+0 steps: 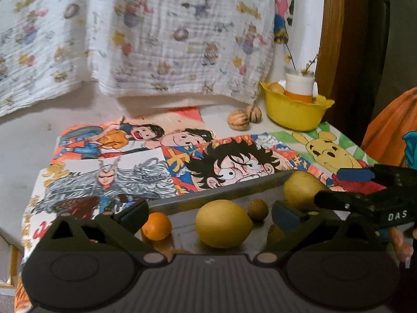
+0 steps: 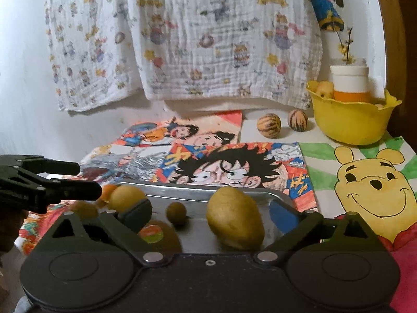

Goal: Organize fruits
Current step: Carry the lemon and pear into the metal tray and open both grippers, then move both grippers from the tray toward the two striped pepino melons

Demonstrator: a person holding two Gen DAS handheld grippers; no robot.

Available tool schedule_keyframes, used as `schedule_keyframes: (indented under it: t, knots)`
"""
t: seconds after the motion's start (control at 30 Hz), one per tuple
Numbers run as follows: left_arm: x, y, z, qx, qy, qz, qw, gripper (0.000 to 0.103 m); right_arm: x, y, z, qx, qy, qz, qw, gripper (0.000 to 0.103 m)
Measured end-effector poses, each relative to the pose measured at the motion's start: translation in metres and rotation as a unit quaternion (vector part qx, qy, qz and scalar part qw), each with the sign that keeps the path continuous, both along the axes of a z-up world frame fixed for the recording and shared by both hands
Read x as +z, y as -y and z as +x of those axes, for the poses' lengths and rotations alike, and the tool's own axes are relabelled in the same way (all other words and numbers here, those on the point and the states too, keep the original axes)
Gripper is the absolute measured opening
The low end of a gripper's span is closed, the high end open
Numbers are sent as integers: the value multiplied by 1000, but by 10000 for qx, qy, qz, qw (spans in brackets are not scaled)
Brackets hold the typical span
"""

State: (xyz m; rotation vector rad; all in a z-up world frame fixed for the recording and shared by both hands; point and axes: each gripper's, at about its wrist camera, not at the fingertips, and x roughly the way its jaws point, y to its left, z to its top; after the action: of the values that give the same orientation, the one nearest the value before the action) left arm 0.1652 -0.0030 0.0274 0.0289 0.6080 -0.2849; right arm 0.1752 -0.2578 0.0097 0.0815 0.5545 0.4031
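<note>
Both my grippers, left and right, gape wide, grasping nothing. Between their fingers lies a metal tray bearing a lemon, an orange, a small brown fruit and a yellow-green fruit. Beyond, a yellow bowl stands by two striped fruits.

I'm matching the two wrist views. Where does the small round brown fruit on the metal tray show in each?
Left wrist: small brown fruit right of centre, behind the lemon.
Right wrist: left of centre, on the tray.
Shared landmark: yellow bowl, upper right in both.
</note>
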Motion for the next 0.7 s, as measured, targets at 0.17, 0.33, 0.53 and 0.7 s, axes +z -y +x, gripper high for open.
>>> schedule_keyframes:
  t: [0.17,0.33,0.53,0.7]
  knots:
    - [2,-5,-28,39,240,50,9997,102,7,-7,-25,53,187,54,9998,102]
    - [-1,-9,-57,-11,327,107,9994,102,8,-20,-51,212,247,-66,9994,102]
    - [-10,-12,-85,-153,316,281,9990,103,4,-36,-78,483,254,-347,9979,102]
    - [-21,-15,-97,-217,130,426,9988,103,-1,-46,-95,654,229,-658,9954,102]
